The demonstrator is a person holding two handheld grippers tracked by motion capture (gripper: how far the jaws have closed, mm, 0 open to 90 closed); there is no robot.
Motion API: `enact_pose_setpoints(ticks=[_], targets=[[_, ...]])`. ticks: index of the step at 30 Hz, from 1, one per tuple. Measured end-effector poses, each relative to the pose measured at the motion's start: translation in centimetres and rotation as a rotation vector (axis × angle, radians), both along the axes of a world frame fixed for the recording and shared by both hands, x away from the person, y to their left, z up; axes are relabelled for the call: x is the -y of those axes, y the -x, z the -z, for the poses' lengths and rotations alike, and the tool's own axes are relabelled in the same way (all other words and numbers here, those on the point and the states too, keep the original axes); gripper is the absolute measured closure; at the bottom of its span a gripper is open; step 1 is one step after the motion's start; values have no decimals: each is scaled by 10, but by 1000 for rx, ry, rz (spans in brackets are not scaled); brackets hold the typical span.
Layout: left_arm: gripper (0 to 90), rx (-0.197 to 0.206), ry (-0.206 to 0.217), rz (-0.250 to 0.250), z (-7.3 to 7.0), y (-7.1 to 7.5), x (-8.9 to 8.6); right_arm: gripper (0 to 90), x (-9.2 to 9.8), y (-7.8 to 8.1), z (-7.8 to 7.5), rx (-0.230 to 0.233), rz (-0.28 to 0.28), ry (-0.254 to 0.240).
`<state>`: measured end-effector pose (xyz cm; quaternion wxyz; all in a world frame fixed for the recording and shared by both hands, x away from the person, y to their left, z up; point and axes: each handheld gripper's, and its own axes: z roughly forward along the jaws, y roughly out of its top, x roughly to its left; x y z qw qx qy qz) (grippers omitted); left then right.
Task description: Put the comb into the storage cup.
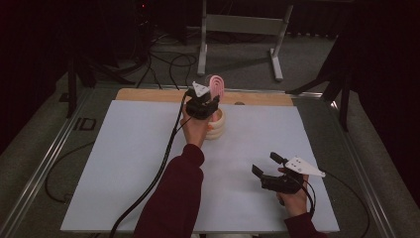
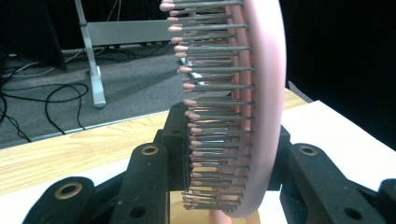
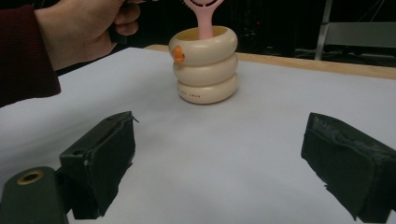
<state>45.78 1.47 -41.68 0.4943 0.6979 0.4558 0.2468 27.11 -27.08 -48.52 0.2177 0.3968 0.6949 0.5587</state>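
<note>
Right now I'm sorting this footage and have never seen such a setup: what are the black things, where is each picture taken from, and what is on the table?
There is no robot here. A person holds a two-jaw gripper in each hand, and each gripper carries its own small camera.

The high view looks down on a table covered by a white sheet. The left gripper is reached out to the far side, at a cream holder shaped like three stacked rings. A pink hairbrush stands handle-down in that holder.

The left gripper view looks along that gripper's jaws: they sit either side of the brush head, seemingly closed on it, bristles facing left.

The right gripper rests near the person, jaws apart and holding nothing. Its view looks across the sheet at the holder and the person's left hand.
</note>
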Motion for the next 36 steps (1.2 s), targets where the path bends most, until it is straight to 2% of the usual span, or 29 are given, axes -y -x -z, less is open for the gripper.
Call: enact_pose_setpoints(ticks=[7,13,36], targets=[[647,-2,1,1,3,0,2,98,-1,0,0,1,0,-1],[647,-21,43,-13,9,0,-4,98,0,0,0,1,0,1],[647,-34,22,-2,17,1,0,98,0,0,0,2,1,0]])
